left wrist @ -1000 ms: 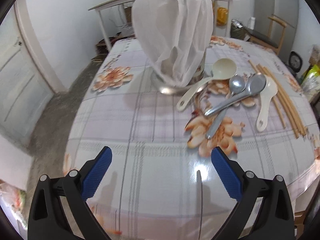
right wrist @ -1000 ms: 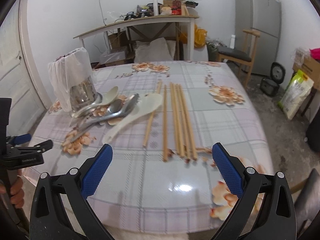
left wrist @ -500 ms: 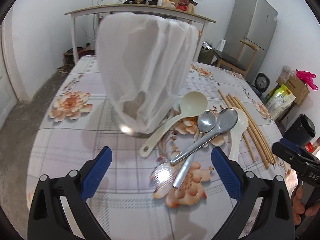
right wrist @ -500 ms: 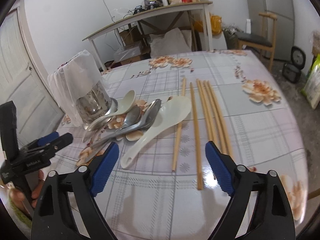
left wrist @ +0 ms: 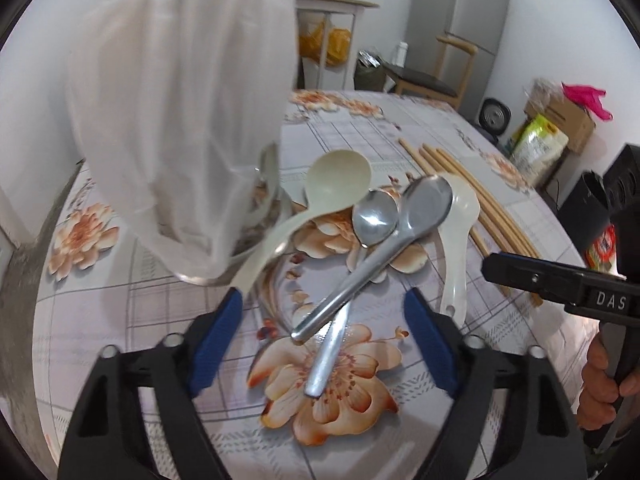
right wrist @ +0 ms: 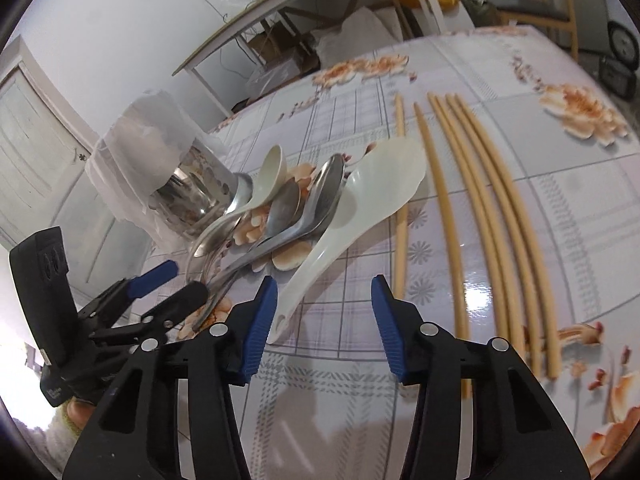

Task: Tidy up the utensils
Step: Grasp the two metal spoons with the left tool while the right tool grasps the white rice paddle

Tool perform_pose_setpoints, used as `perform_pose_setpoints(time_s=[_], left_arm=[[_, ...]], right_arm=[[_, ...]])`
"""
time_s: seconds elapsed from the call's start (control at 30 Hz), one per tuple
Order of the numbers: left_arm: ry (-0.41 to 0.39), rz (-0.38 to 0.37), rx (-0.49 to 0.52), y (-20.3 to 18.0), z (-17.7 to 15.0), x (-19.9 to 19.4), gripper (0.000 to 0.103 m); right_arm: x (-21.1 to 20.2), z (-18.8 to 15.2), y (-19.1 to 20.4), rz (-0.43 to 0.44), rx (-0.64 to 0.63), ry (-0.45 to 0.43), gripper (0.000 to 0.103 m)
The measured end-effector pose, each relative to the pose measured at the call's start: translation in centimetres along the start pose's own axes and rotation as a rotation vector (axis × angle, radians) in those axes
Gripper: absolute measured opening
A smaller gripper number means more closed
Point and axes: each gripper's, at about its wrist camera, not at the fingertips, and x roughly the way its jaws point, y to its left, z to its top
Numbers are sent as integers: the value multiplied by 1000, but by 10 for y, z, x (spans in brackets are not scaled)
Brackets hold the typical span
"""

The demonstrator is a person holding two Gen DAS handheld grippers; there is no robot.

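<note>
Both jaws narrowing but empty: right gripper (right wrist: pixel 324 312) should straddle the cream plastic spoon's (right wrist: pixel 352 216) handle squarely, left gripper (left wrist: pixel 322 336) the crossed steel spoons (left wrist: pixel 360 264).

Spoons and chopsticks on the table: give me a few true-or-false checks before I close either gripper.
1. The two metal spoons lie crossed over each other. True.
2. The left gripper is clamped on a metal spoon. False: its jaws have just been closing, but the pads stand clear either side of the handles.
3. The chopsticks stand in the metal holder. False: they lie flat on the table.
4. White cloth covers the holder. True.
5. The right gripper holds the white spoon. False: its jaws, just closing, are empty; the handle end lies by one pad.
</note>
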Motion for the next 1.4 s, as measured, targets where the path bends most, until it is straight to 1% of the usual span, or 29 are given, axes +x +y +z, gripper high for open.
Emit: perform_pose_setpoints(time_s=[0.03,0.13,0.33,0.47,0.5,0.53,0.57,0.63,0.67,0.73,0.8,0.87,1.0,1.2,1.4], left_arm=[[14,4,12,-2,1,4,69],[43,20,36,-7,3,14,59],[84,64,81,-15,5,27,51],[95,64,82,-17,7,27,46],[101,66,82,-18,7,26,41],[105,64,82,-17,6,24,36],[110,64,84,-18,6,24,34],[123,72,86,-22,6,22,24],[129,73,84,-24,6,23,22],[140,74,68,-26,4,20,15],[148,64,46,-29,1,17,11],[153,60,35,-32,-3,13,9],[169,49,-6,-36,-11,7,9],[180,67,-77,-40,-27,-9,8],[181,87,-151,-43,-46,-30,7]], right_arm=[[2,1,-1,2,4,8,44],[7,5,-5,17,24,27,42],[12,15,-6,32,49,38,37],[19,20,-6,35,64,53,28],[21,21,-6,38,67,59,27],[23,22,-5,36,66,64,22],[25,23,-4,27,63,70,17],[27,24,-4,27,63,76,14],[28,24,-4,27,65,78,11],[28,25,-5,29,65,84,9],[26,24,-3,26,57,90,6],[23,21,-2,24,50,92,4],[12,14,-1,35,49,92,1],[-4,0,-5,65,61,112,0],[-22,-20,-16,93,74,153,0]])
